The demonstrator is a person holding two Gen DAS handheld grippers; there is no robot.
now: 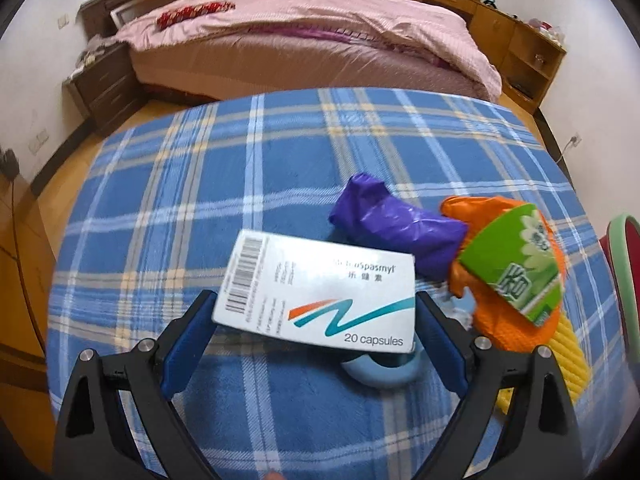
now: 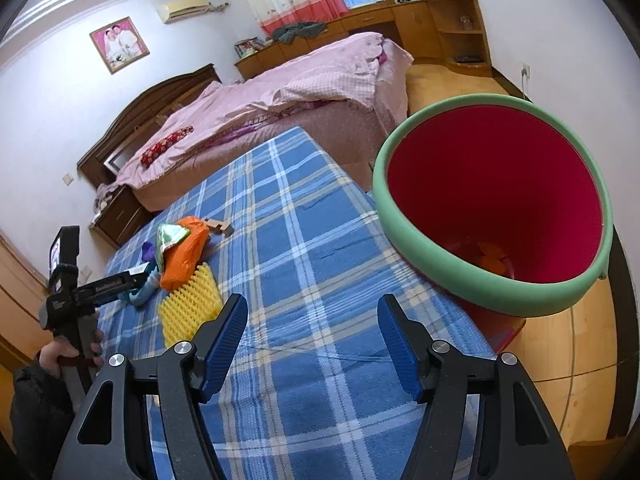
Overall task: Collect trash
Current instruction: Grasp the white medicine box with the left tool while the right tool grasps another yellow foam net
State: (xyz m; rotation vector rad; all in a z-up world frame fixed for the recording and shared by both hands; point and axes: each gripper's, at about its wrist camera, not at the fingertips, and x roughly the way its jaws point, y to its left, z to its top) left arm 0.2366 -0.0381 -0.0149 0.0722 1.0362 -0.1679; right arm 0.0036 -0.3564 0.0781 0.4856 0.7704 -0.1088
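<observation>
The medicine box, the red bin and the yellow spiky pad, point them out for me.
medicine box (image 1: 320, 288): left wrist view, middle of its white top face.
red bin (image 2: 496, 296): right wrist view, near part of its green rim.
yellow spiky pad (image 2: 191, 305): right wrist view, middle of its ridged surface.

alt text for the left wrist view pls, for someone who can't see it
The left hand-held gripper grips a white medicine box marked "20 capsules" between its blue pads, above a blue plaid tablecloth. Behind the box lie a purple bag, an orange bag and a green wrapper; a pink-covered bed fills the background.
</observation>
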